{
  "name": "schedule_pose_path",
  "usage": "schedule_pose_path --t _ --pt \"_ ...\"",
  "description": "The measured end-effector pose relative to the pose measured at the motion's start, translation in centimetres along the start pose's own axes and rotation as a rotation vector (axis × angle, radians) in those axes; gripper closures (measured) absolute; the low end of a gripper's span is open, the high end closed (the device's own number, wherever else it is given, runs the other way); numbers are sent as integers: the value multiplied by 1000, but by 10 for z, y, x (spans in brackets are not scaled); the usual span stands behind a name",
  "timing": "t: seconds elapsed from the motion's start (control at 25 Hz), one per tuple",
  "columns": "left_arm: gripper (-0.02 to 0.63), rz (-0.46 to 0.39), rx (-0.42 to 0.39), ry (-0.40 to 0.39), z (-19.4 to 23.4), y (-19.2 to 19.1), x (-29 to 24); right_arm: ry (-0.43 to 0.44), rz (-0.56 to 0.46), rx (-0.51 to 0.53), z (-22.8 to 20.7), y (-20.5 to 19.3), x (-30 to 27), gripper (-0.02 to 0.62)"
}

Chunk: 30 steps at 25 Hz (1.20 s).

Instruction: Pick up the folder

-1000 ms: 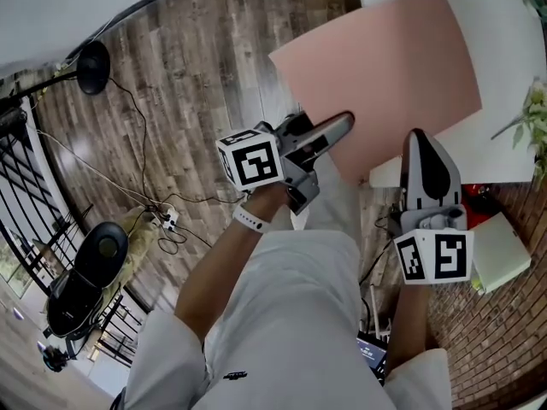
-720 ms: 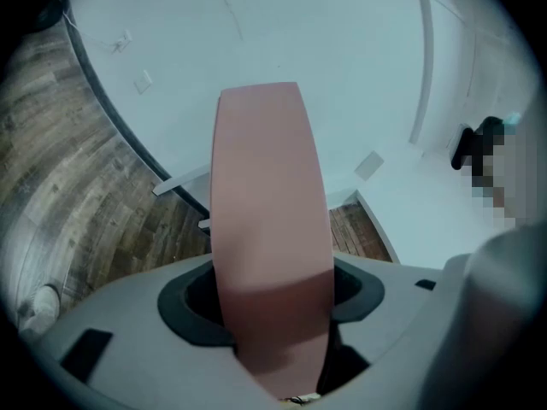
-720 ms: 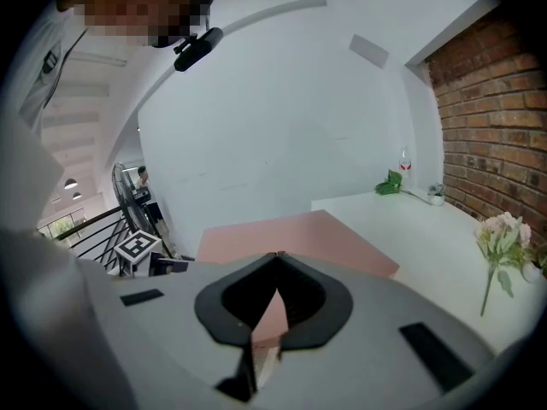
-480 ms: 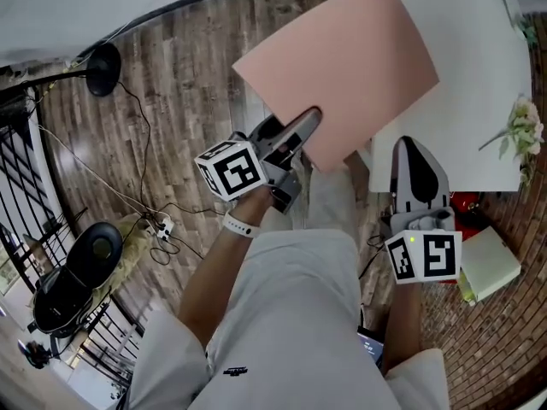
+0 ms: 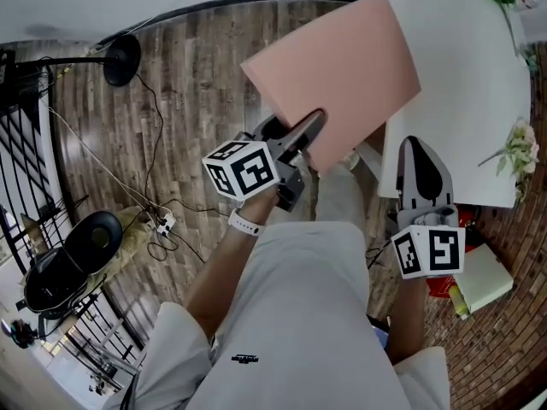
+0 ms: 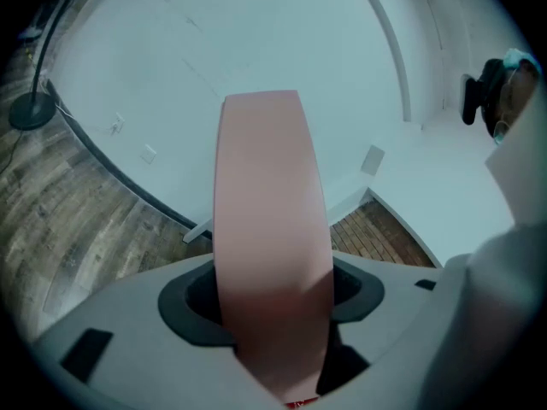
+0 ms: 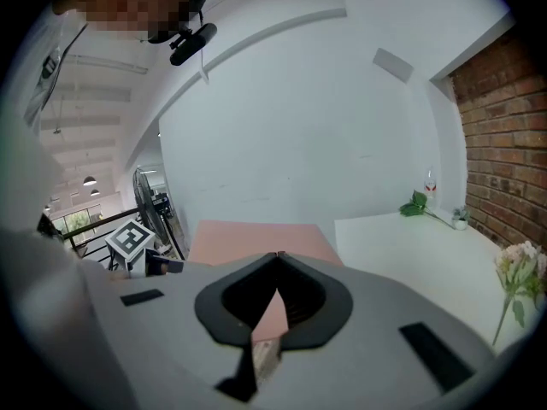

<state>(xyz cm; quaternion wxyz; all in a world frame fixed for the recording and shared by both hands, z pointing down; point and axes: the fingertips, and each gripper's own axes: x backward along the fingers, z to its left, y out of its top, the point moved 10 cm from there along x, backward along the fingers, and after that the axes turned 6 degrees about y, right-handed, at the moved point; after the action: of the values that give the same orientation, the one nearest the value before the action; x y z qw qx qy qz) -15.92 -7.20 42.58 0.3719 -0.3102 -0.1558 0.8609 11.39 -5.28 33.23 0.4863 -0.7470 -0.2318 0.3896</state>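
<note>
My left gripper [image 5: 309,133] is clamped on the folder [image 5: 342,67]. In the left gripper view the pink sheet runs straight out between the two jaws and bows a little along its length, so the pads are biting on its near edge and nothing else. The jaws stand no wider and no narrower than they did a second ago. The grip has held.

What has changed is where the folder is. A second ago it lay further across the table [image 5: 466,75], with the gripper at its near corner. Now it has come up with my left hand and swung out toward the floor [image 5: 188,84]. Most of the sheet hangs past the table's left edge as the head view shows it, and only its far right corner reaches across that edge. I cannot tell from here whether that corner still brushes the tabletop. The right gripper view shows the sheet lying roughly level beside the table, so I judge it is carried by the gripper alone. That would make the pick-up as good as done.

My right gripper [image 5: 419,148] is pinched closed on nothing, its tips meeting. It sits near the table's front edge, just beside the folder's near right corner but apart from it. Further out, a small bunch of flowers [image 5: 517,148] rests at the table's right edge, well clear of all this.
</note>
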Motion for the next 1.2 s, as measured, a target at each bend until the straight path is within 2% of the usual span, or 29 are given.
schedule_pose_path --t 0.28,0.6,0.8,1.04,1.2 --pt "316 9 -75 72 -10 12 28 24 -6 9 19 14 -4 588" --pt "316 25 -229 143 -17 22 55 35 -25 18 44 27 -3 588" --pt "316 56 -369 173 -26 25 62 31 -31 19 56 29 4 588" --pt "317 48 -391 147 -36 31 76 7 -32 14 65 33 20 588" --pt "316 31 -413 126 -42 31 90 -16 -43 50 71 34 32 588"
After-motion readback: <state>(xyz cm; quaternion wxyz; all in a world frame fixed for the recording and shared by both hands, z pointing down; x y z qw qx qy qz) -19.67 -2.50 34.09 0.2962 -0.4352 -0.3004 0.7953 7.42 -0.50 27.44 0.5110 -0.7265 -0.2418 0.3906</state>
